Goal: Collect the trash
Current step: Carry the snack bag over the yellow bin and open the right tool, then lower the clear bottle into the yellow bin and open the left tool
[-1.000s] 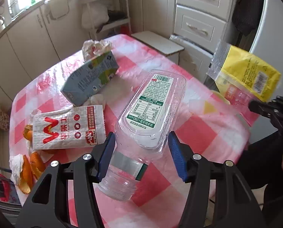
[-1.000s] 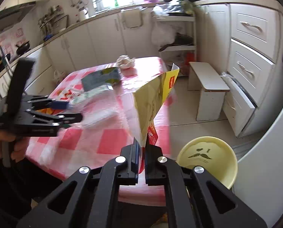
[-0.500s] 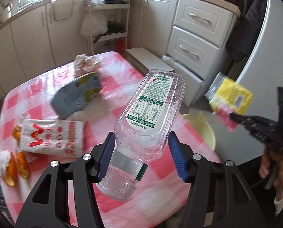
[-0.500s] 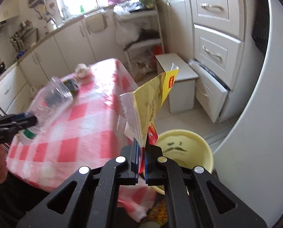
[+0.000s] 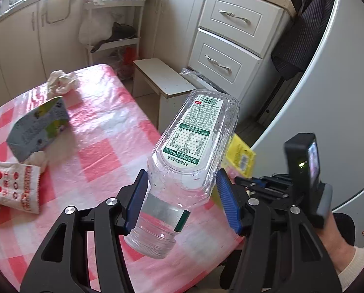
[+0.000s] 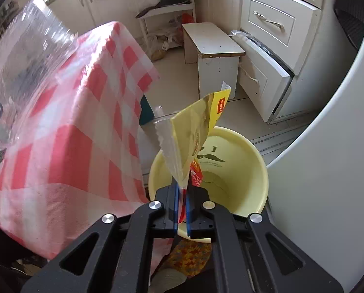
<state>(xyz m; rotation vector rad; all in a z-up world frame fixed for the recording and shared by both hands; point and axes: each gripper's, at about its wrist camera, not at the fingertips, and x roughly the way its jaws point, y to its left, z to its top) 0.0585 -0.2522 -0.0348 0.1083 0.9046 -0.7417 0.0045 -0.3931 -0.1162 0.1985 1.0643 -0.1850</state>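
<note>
Left wrist: left gripper pads pinch clear plastic bottle above table's right edge; slick shoulder could slip.

Right wrist: right gripper pressed together on yellow wrapper over yellow bin; light wrapper may flutter past rim.

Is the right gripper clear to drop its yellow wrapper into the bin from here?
Probably yes: the right gripper holds the yellow wrapper right over the open yellow bin, nothing in between.

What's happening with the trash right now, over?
Left gripper clamps clear bottle. Right gripper pinches yellow wrapper over yellow bin. Nothing blocking.
</note>
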